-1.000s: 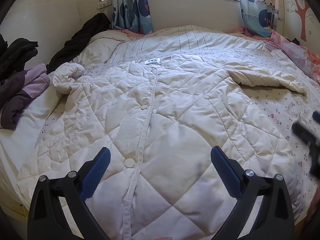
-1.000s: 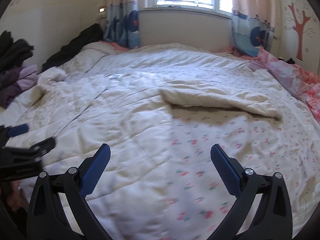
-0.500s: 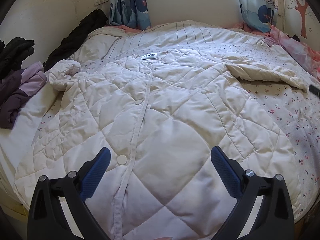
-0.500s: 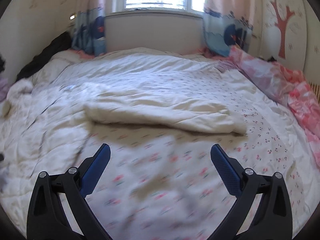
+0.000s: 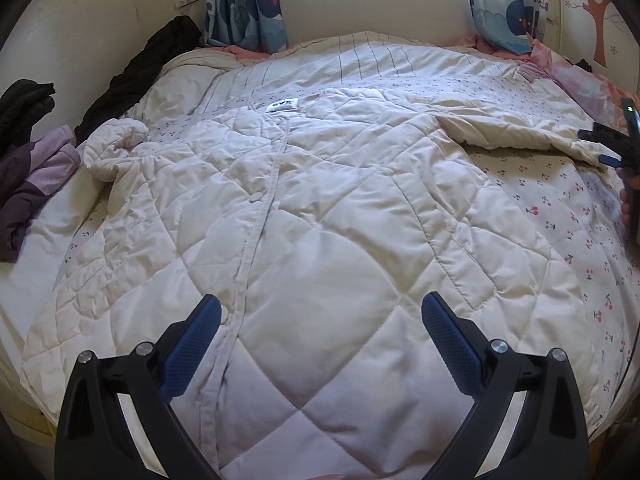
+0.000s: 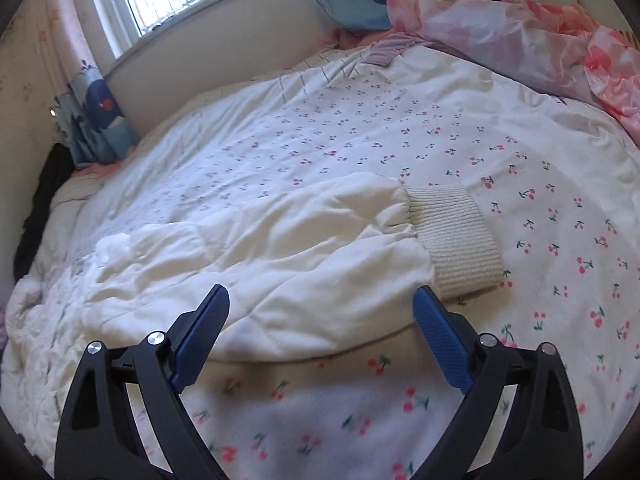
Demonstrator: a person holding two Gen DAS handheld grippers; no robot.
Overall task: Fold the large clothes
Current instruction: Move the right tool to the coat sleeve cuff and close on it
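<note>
Quilted cream coat [image 5: 320,208] flat on cherry-print bedspread [image 6: 520,152], left gripper [image 5: 320,344] fingers apart, right gripper [image 6: 320,332] fingers closing, empty.

you can't read any text; the white label [image 5: 282,105] at the coat's [image 5: 340,240] collar, far ahead of your left tool [image 5: 320,344], is too small.
</note>
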